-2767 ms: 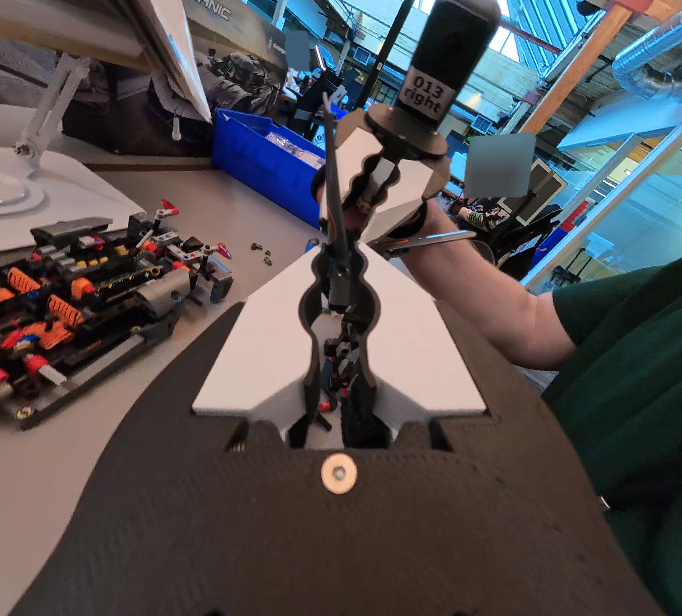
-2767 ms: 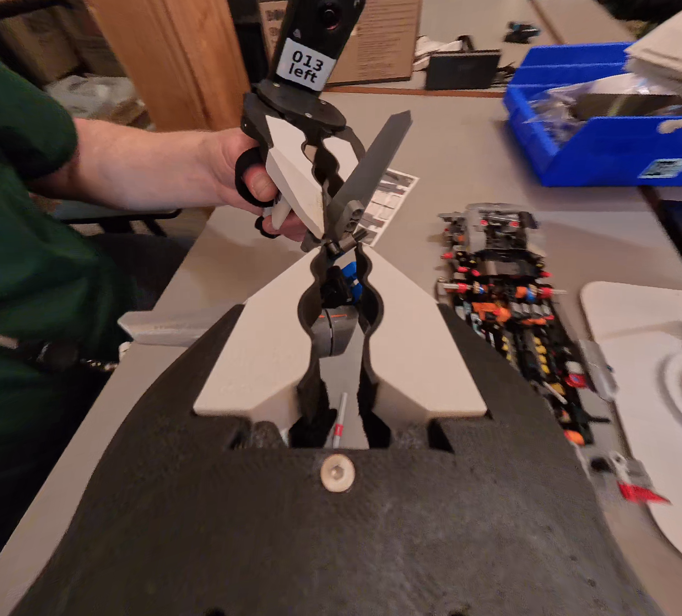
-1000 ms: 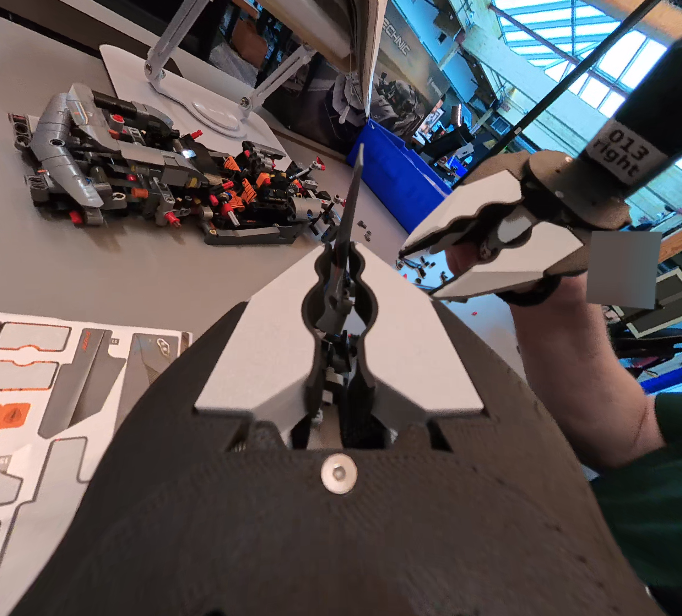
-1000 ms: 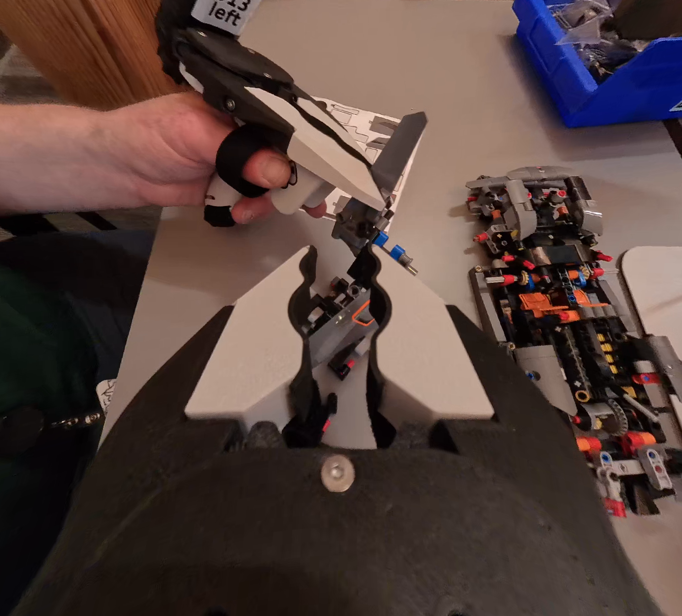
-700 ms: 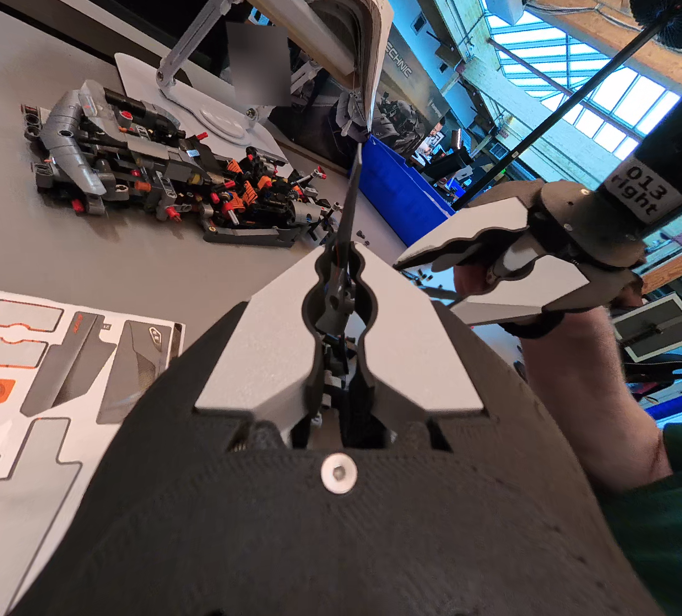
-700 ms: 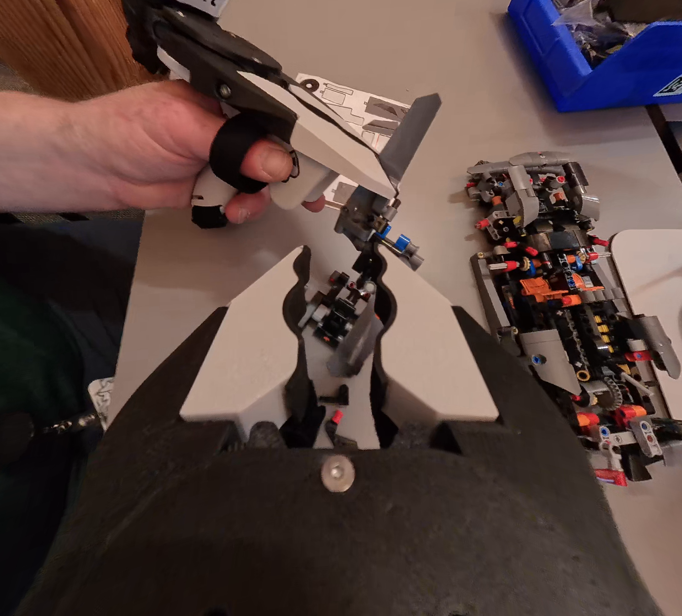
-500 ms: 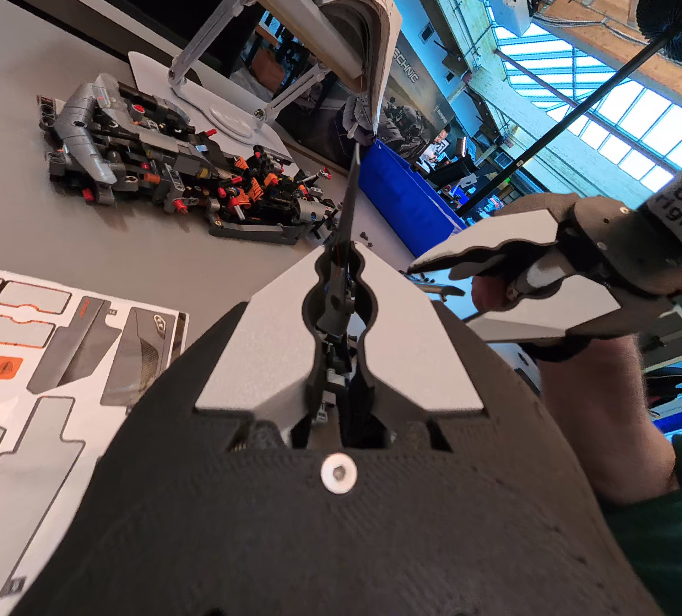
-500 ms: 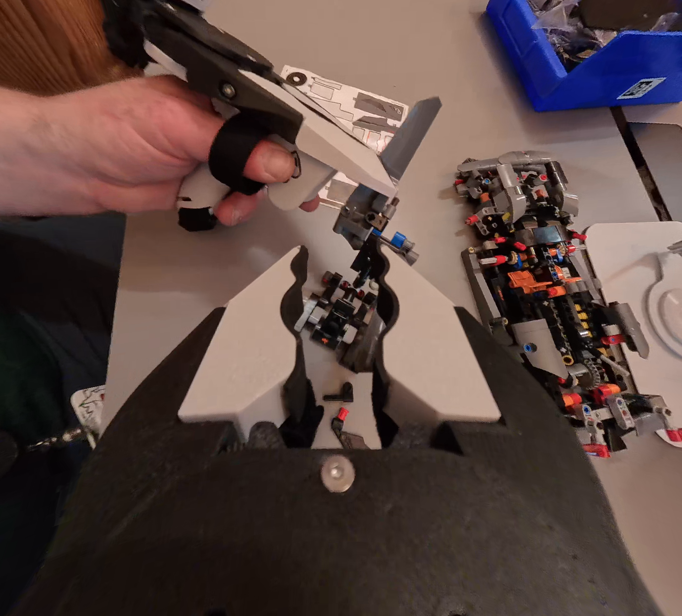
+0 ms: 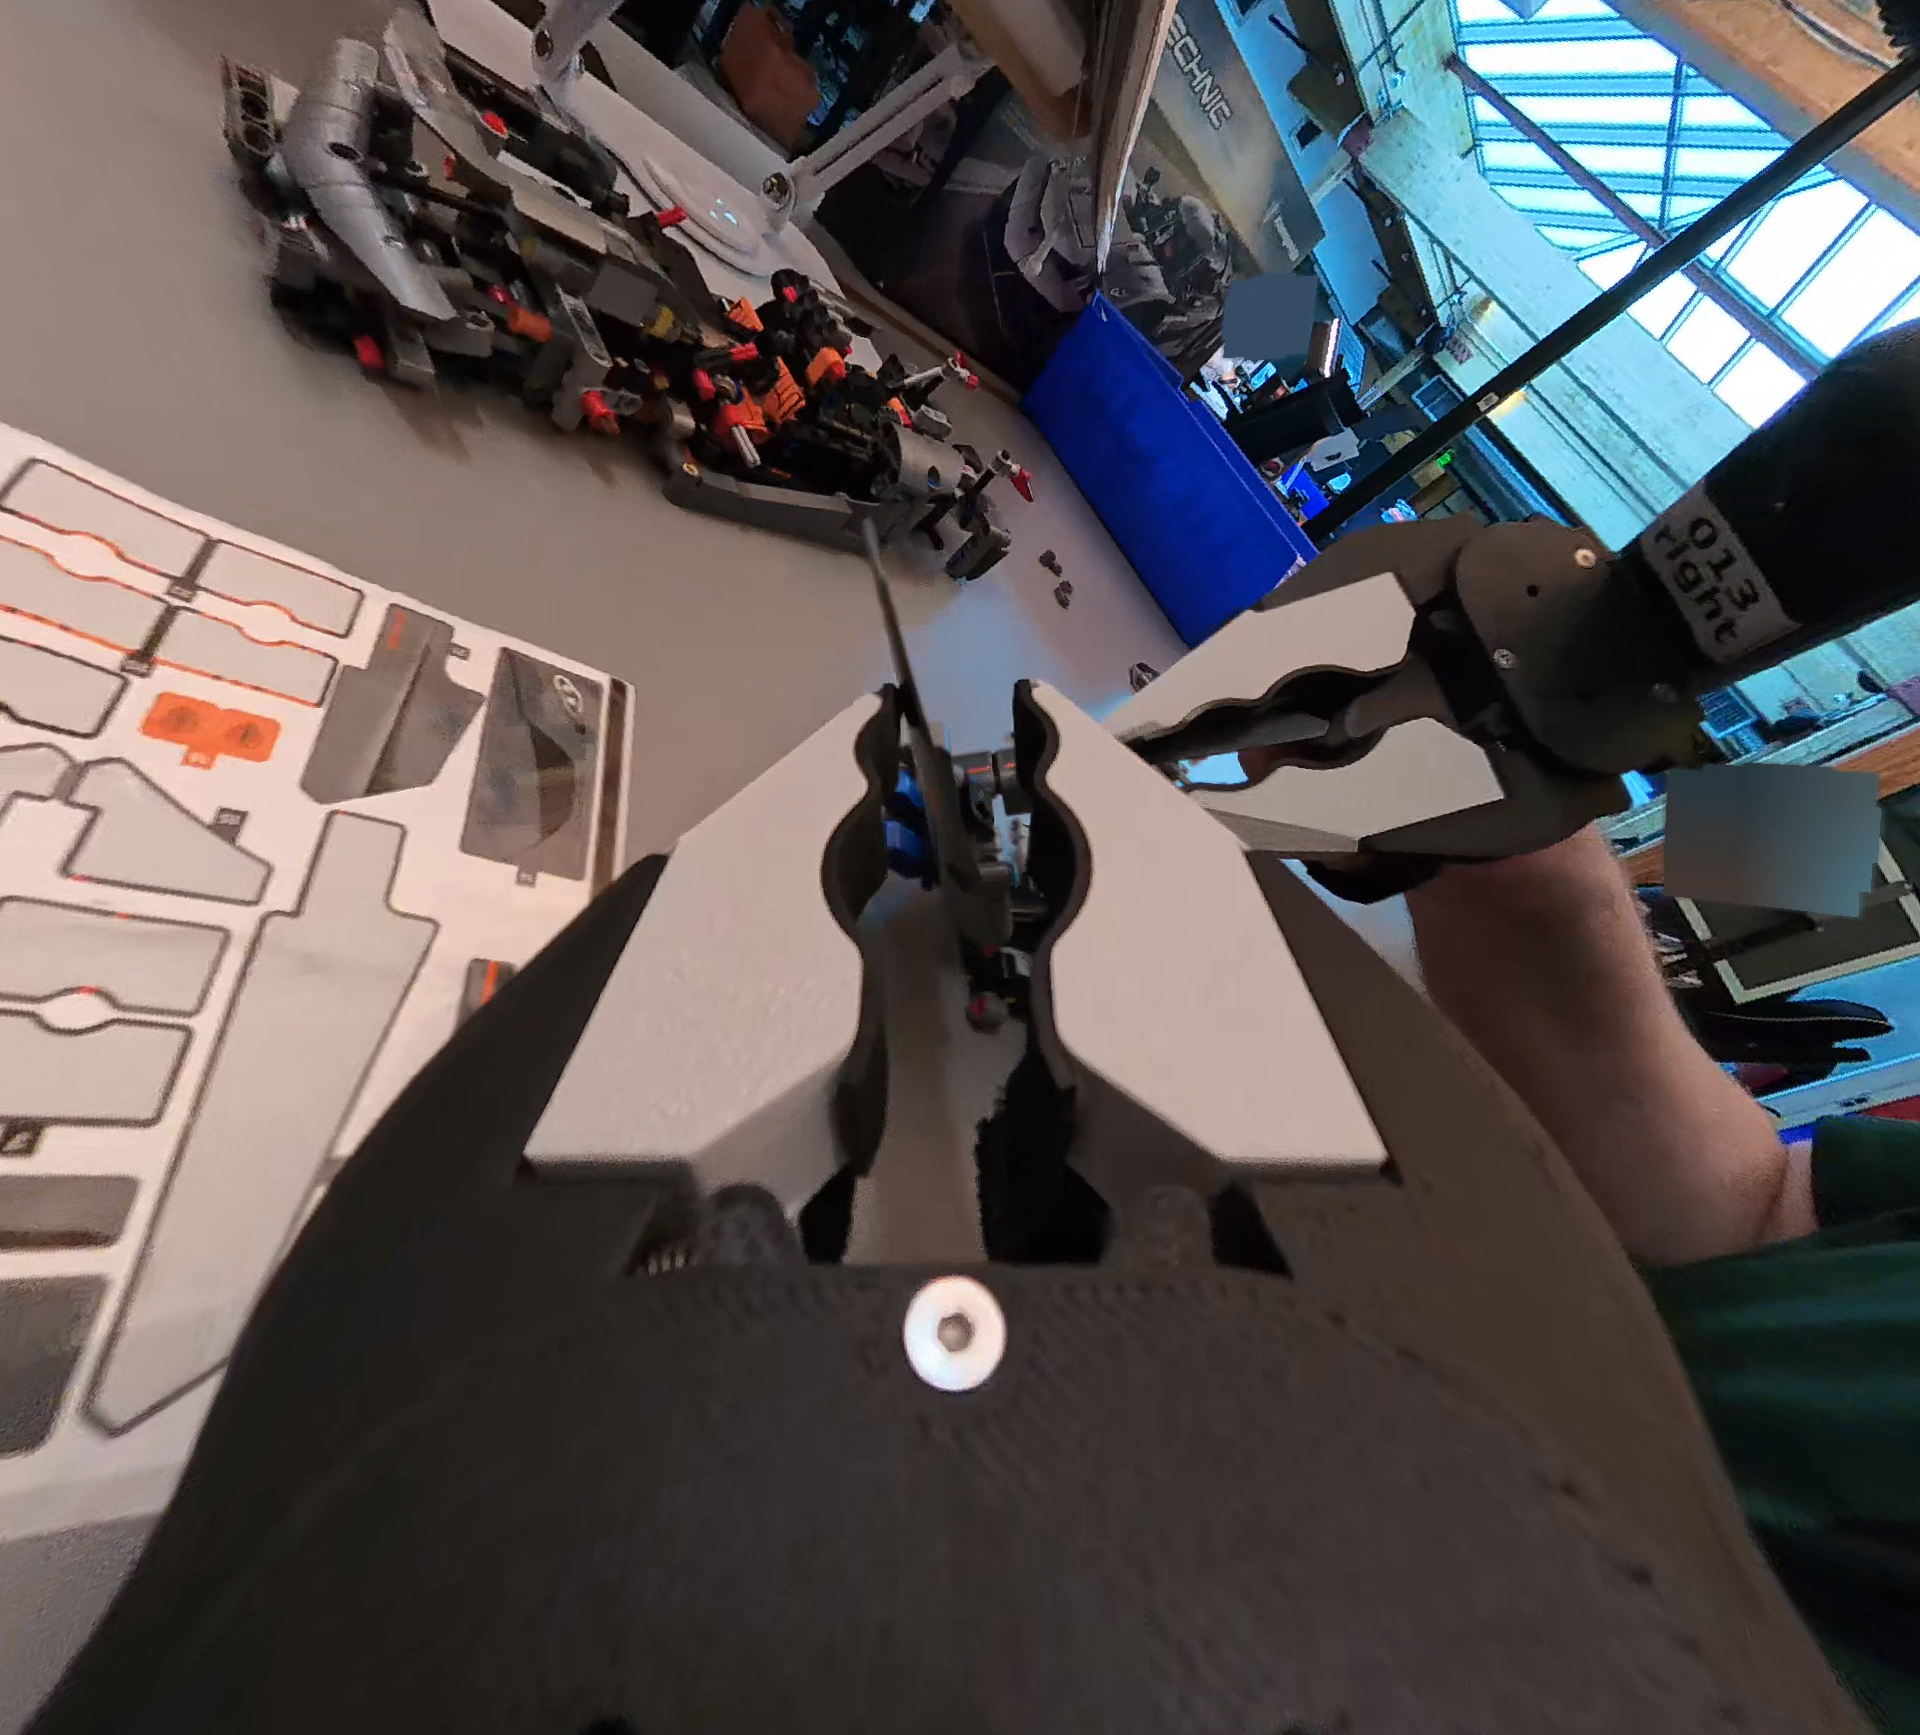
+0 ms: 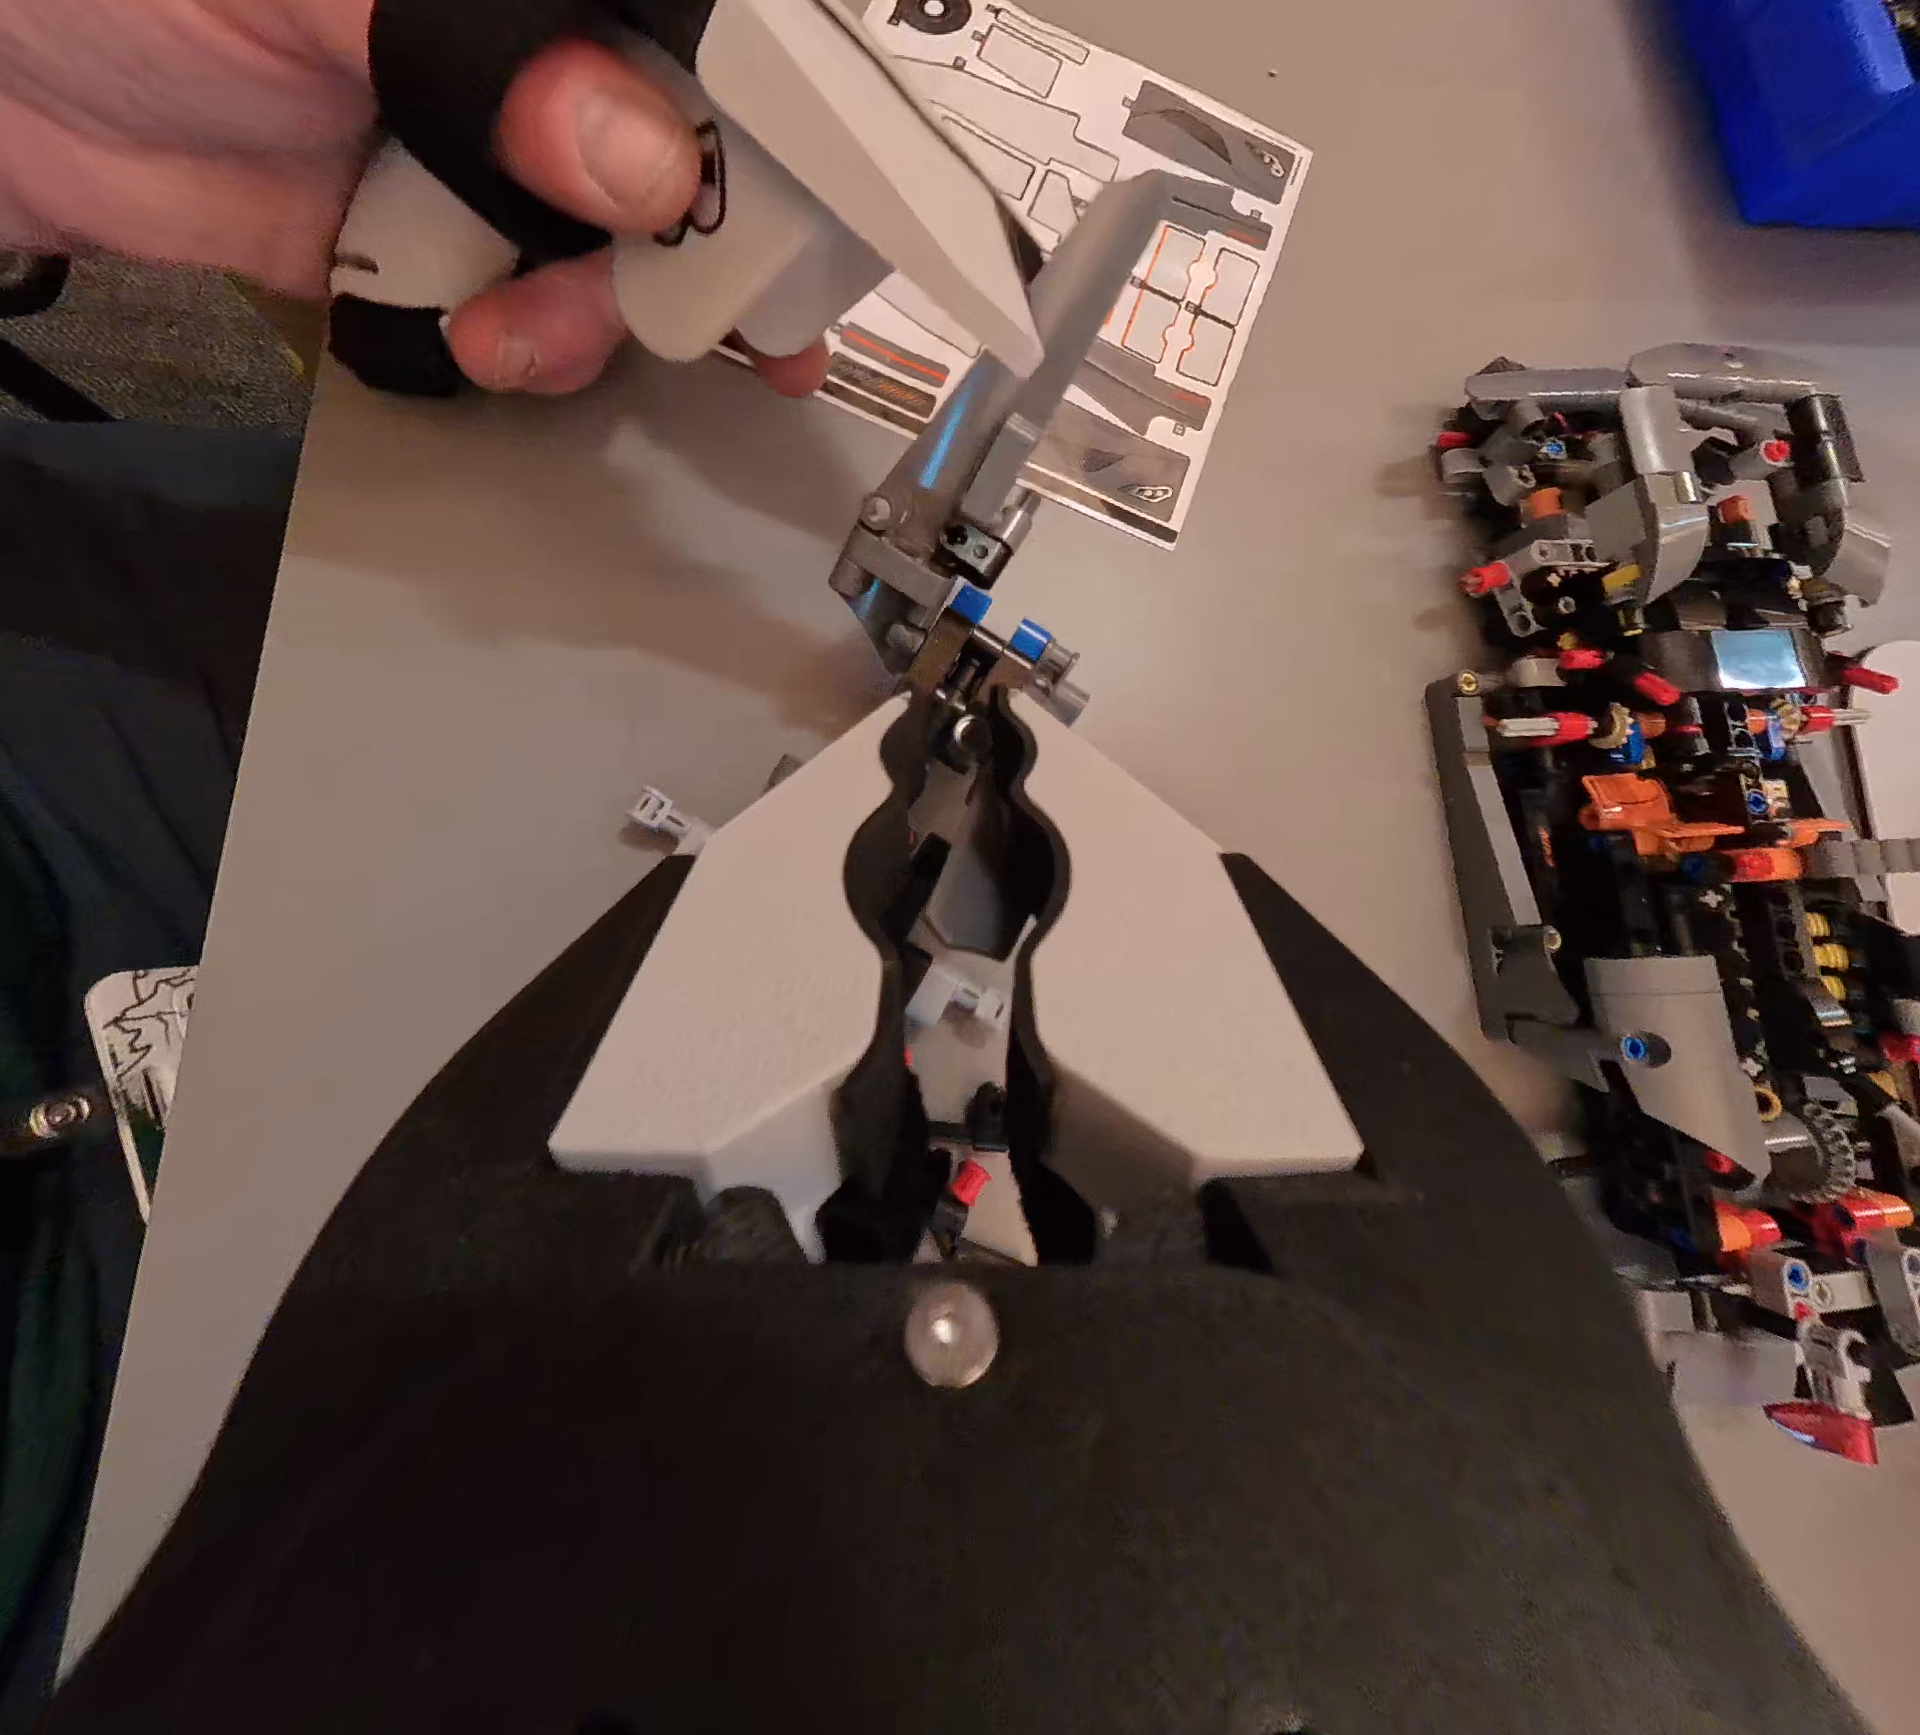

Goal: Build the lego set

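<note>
A small grey and black lego sub-assembly [image 10: 935,563] with blue pins carries a long thin grey panel [image 10: 1081,283]. My right gripper [image 10: 961,714] is shut on its black lower end and holds it above the table. My left gripper [image 9: 953,698] is open. The sub-assembly [image 9: 951,854] stands between its fingers, and the panel [image 9: 894,625] leans on the left one. The right gripper [image 9: 1143,735] comes in from the right in the left wrist view. The big car chassis [image 10: 1683,854] lies on the table to the right, apart from both grippers; it also shows in the left wrist view [image 9: 623,335].
A sticker sheet [image 10: 1122,231] lies flat under the left gripper [image 10: 1023,350]. A blue bin [image 10: 1787,23] stands at the far right. Small loose grey pieces [image 10: 660,818] lie near the right fingers. A white stand [image 9: 727,220] with an open manual sits behind the chassis. The table's edge runs along the left. My hands' fingertips stand some 6 centimeters from each other.
My right gripper moved up to the sub-assembly and shut on its lower end. My left gripper's fingers have spread apart, and both grippers have come lower over the table.
</note>
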`<state>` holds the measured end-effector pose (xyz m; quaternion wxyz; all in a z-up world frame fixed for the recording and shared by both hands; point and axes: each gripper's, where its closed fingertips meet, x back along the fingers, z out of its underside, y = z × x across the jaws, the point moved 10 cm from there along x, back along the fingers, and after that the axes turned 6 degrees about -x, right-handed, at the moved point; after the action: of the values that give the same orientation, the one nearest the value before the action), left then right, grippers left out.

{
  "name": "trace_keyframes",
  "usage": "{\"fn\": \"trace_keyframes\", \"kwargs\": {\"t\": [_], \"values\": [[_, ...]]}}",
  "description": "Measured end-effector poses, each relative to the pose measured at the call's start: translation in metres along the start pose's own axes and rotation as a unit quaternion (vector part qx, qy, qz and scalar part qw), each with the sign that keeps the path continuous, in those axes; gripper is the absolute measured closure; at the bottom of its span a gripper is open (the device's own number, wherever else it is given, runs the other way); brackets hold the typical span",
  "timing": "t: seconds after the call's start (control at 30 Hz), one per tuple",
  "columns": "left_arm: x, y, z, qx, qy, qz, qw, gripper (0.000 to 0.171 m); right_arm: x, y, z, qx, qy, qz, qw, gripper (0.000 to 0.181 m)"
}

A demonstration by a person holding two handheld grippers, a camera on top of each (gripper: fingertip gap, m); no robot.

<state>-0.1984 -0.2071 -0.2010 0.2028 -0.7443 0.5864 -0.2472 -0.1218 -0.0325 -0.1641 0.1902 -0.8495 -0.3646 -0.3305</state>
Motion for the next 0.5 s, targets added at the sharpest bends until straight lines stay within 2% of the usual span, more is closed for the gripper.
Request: {"fn": "trace_keyframes", "kwargs": {"t": [0.2, 0.37, 0.5], "values": [[0.006, 0.014, -0.017, -0.037, 0.040, -0.011, 0.998, 0.155, -0.001, 0.002, -0.001, -0.003, -0.007, -0.016, 1.000, 0.170], [-0.003, 0.020, -0.024, -0.049, 0.080, 0.007, 0.996, 0.156, 0.005, 0.004, -0.001, -0.026, -0.037, -0.023, 0.999, 0.163], [-0.009, 0.022, -0.028, -0.059, 0.087, 0.013, 0.994, 0.153, 0.017, 0.007, -0.001, -0.040, -0.061, -0.016, 0.997, 0.155]]}}
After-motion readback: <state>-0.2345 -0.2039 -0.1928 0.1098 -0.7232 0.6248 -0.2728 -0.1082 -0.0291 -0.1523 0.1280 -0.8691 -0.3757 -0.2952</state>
